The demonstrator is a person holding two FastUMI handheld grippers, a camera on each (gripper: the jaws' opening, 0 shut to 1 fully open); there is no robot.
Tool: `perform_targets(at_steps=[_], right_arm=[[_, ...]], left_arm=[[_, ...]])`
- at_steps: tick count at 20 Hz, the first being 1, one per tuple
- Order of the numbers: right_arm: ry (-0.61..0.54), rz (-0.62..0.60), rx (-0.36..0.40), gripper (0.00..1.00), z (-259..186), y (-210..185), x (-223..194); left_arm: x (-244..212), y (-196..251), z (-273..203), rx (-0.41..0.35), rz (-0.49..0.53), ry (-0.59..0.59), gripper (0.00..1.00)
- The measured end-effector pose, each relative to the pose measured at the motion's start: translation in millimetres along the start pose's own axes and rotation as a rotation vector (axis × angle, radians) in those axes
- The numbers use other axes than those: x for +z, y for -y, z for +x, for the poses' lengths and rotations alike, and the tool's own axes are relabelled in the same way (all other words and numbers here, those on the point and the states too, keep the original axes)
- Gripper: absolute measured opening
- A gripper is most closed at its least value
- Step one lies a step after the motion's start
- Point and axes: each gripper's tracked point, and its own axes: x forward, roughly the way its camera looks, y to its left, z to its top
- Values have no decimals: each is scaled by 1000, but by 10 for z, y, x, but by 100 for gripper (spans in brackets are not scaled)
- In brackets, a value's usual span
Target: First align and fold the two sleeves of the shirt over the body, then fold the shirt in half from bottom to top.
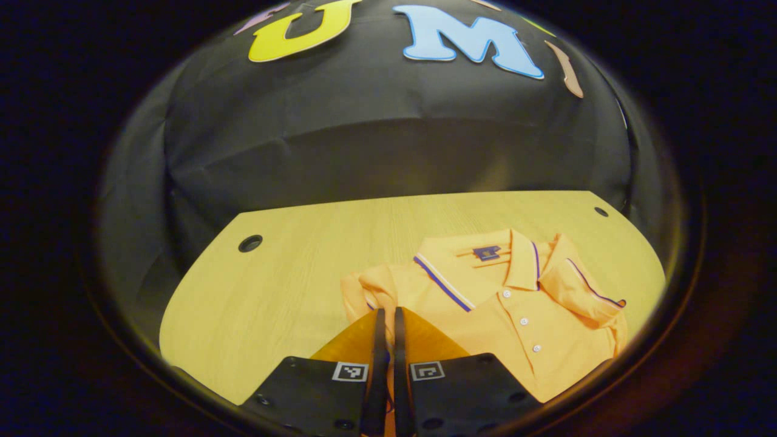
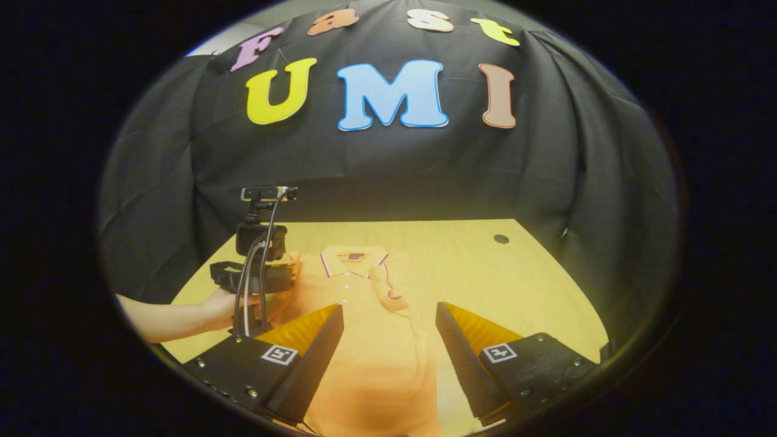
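Observation:
An orange polo shirt point(image 1: 516, 321) with blue trim lies face up on the wooden table point(image 1: 291, 285), collar toward the far wall. One sleeve point(image 1: 583, 285) is folded in over the chest. The other sleeve point(image 1: 358, 291) is bunched at the tips of my left gripper point(image 1: 386, 314), whose fingers are pressed together with orange cloth between them. The right gripper view shows the shirt point(image 2: 370, 364) running toward me, its folded sleeve point(image 2: 388, 288) lying on the body. My right gripper point(image 2: 388, 328) hangs open over the shirt's lower part, holding nothing. The left gripper point(image 2: 258, 273) and the hand point(image 2: 215, 309) holding it are at the shirt's left shoulder.
The table has a round cable hole near each far corner point(image 1: 250, 243) point(image 1: 601, 211) point(image 2: 501, 238). Black cloth walls close in the back and both sides. Bare wood lies left of the shirt point(image 1: 243, 315) and to its right point(image 2: 498, 285).

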Motion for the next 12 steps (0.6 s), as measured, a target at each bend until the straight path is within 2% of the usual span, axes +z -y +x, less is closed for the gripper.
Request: perform_targets(at_steps=[4,5,6,7,8,9,12], right_arm=[[8,23,-5,95,-21,-56,-24],[13,18,-9,95,-23,-35,-26],[18,10,-13,95,-29,-15,-30],[24,5,-14,95,-45,-5,-24],[30,2,-11,95,-61,-3,-31],[31,-1,-6,95,-73,2,-42],[30,-12,17,95,-143,19,-147]], left_arm=[[-11,84,-51,-54,-1,-15,30],[-13,94,-89,-65,-9,-16,48],[-14,135,-136,-84,-19,-18,56],[-23,140,-182,-91,-28,-18,71],[-21,139,-233,-91,-37,-13,77],[-27,125,-310,-84,-45,-7,88],[-63,98,-613,-73,-65,10,96]])
